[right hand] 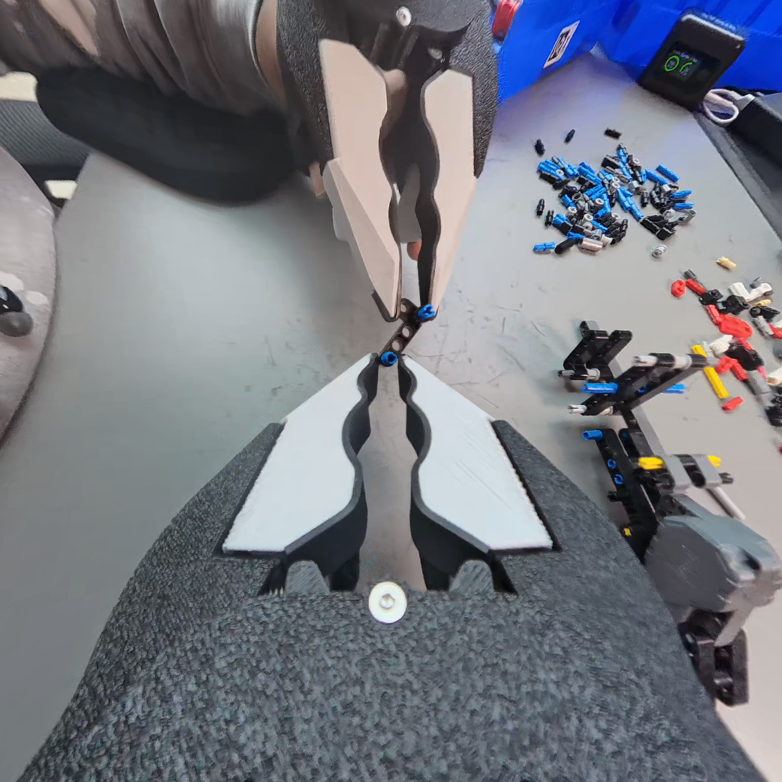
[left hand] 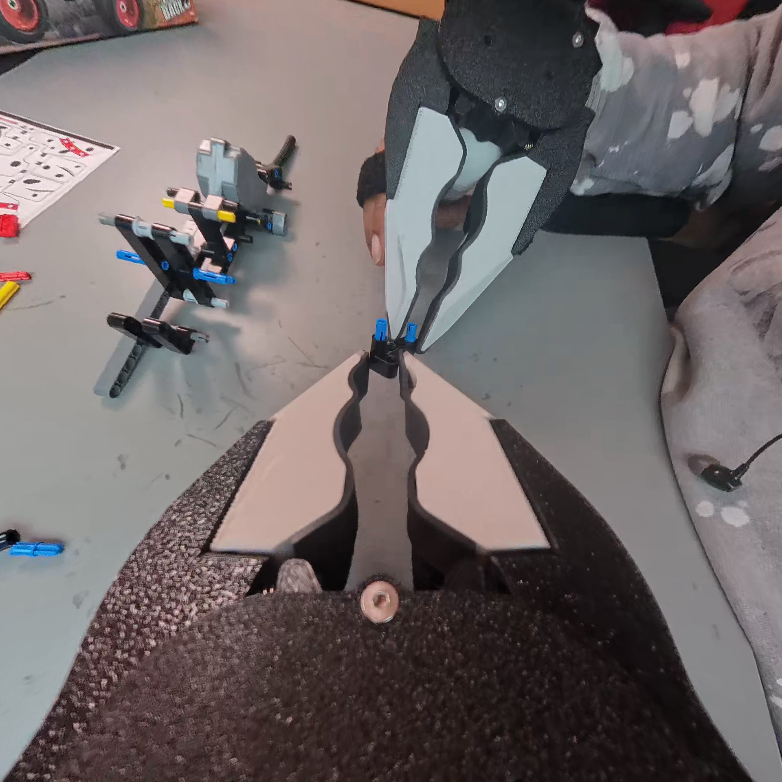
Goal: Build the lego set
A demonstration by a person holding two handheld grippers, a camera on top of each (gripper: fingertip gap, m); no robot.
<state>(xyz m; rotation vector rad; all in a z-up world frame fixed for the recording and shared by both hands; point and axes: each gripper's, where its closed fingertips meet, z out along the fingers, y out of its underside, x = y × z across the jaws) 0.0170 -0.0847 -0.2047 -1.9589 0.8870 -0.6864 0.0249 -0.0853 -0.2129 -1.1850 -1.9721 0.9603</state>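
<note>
A short black beam with holes (right hand: 402, 334) is held above the grey table between both grippers. My left gripper (left hand: 383, 359) is shut on one end of the beam (left hand: 384, 359); it also shows in the right wrist view (right hand: 412, 311), coming from the top. A blue pin (right hand: 425, 312) sticks out of that end. My right gripper (right hand: 387, 359) is shut on a second blue pin (right hand: 388, 359) at the beam's other end; it also shows in the left wrist view (left hand: 408, 340). The half-built black and grey model (left hand: 190, 241) lies on the table to the side.
The model also shows in the right wrist view (right hand: 634, 402). A heap of blue, black and grey pins (right hand: 613, 199) and red parts (right hand: 732, 326) lie beyond it. An instruction sheet (left hand: 38, 165), the set's box (left hand: 84, 21) and a loose blue pin (left hand: 36, 549) lie left. A blue bin (right hand: 592, 34) stands behind. The grippers are tip to tip, or close to it.
</note>
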